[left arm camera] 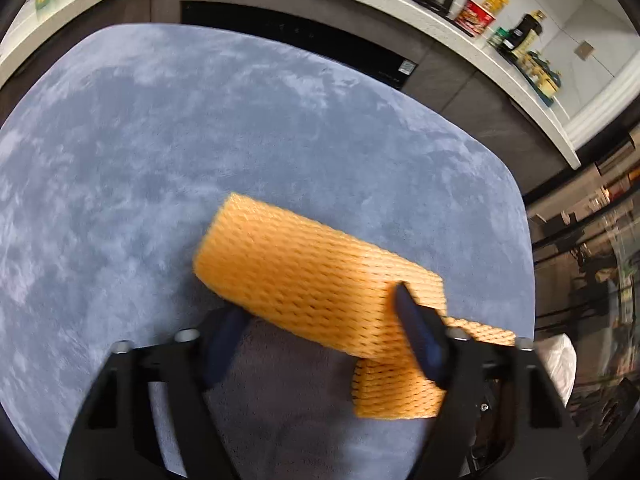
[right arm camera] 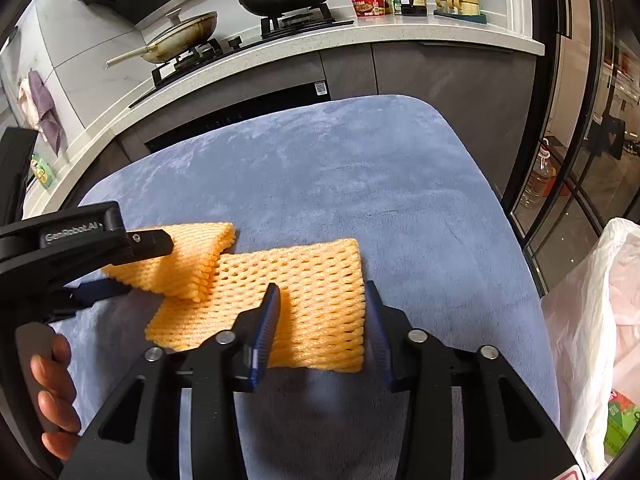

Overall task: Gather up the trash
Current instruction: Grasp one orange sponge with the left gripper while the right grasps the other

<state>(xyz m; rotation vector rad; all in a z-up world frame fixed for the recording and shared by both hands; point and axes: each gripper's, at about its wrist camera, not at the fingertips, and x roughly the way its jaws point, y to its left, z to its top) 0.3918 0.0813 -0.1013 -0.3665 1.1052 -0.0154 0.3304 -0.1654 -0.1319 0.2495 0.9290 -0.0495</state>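
Two orange foam fruit nets lie overlapping on a blue plush-covered table (right arm camera: pixel 360 168). In the left wrist view one net (left arm camera: pixel 304 268) is blurred and spans my left gripper (left arm camera: pixel 320 328), both blue pads pressing its edges; the second net (left arm camera: pixel 396 392) pokes out beneath the right finger. The right wrist view shows my left gripper (right arm camera: pixel 132 268) clamping a folded net (right arm camera: pixel 184 256) from the left, slightly raised. My right gripper (right arm camera: pixel 322 320) is shut on the right part of the other net (right arm camera: pixel 316 280), one pad dug into its middle and one against its right edge.
A white plastic bag (right arm camera: pixel 592 320) hangs open at the table's right edge, also visible as a white bag (left arm camera: pixel 560 364). A hand (right arm camera: pixel 52 392) grips the left tool's handle. Behind the table runs a kitchen counter (right arm camera: pixel 400 36) with pans, bottles and a noodle cup.
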